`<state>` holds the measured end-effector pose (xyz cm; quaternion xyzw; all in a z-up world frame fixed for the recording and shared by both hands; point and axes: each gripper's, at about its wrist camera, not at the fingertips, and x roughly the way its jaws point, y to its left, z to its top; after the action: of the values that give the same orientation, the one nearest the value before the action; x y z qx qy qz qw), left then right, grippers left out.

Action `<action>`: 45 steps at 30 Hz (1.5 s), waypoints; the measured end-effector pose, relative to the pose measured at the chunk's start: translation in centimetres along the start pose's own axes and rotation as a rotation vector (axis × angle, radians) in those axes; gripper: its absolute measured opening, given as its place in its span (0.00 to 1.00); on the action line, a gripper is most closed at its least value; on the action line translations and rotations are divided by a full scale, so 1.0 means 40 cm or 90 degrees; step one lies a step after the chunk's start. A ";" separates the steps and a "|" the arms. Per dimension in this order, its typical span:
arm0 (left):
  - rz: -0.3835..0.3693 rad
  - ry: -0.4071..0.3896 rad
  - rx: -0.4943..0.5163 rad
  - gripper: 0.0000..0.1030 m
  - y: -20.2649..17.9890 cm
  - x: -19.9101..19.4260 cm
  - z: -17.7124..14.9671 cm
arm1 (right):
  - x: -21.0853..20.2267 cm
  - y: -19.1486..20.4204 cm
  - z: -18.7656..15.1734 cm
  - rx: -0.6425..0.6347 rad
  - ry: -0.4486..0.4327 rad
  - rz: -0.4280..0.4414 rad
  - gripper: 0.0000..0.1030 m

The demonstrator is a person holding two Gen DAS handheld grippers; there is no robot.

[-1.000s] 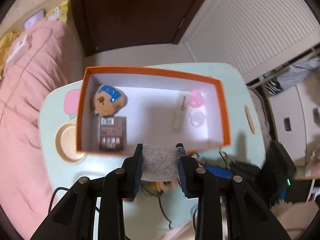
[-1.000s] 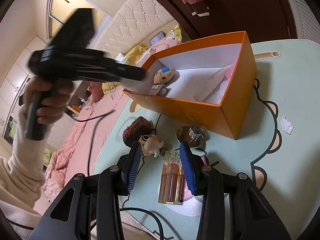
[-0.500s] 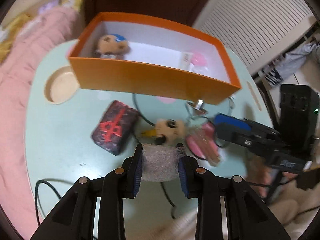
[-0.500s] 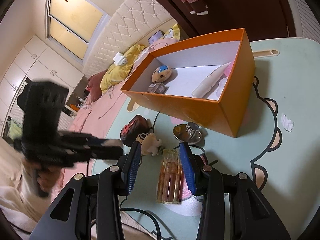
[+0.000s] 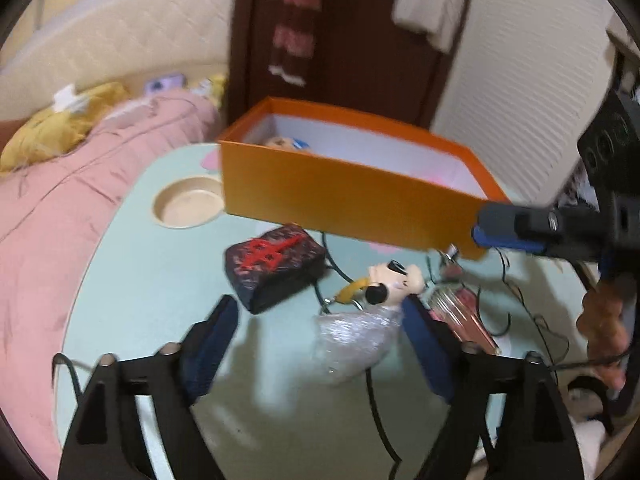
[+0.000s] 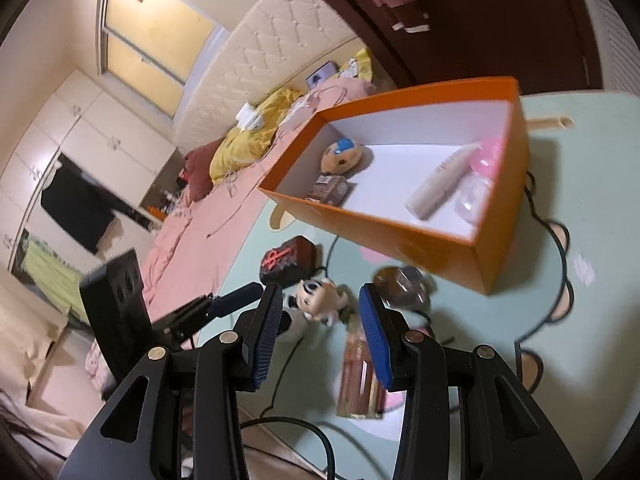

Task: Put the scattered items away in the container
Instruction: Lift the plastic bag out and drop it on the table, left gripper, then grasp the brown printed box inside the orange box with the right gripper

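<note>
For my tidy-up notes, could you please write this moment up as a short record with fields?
container: orange cardboard box with white inside, on the pale green table
already inside: tan plush head with blue patch, small brown carton, white tube, pink-capped clear bottle
outside the box: dark pouch with red print, cream big-eyed figurine, clear pink-tinted bottle lying flat, crumpled silvery wrapper
left gripper: jaws have just been opening; wrapper between them, against one pad only
right gripper: open, above the figurine

Pink-quilted bed (image 6: 224, 216) beneath a tufted headboard (image 6: 276, 52) — lit window (image 6: 156, 36), dark door (image 5: 352, 48).
</note>
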<state>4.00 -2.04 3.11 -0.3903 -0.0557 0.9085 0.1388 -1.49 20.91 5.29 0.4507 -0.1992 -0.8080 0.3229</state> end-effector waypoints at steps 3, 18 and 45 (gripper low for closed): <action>-0.024 -0.011 -0.048 0.82 0.038 0.001 -0.009 | 0.025 0.041 0.073 -0.029 0.021 -0.020 0.41; -0.038 -0.075 -0.091 0.82 0.077 -0.028 -0.017 | 0.469 0.031 0.370 0.091 0.374 -0.183 0.51; -0.039 -0.076 -0.118 0.82 0.103 -0.030 -0.009 | 0.454 0.091 0.375 -0.083 0.353 -0.281 0.43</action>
<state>4.19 -6.34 2.84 -0.3445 -0.1593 0.9165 0.1266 -20.10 6.06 4.34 0.6634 0.0503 -0.7163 0.2105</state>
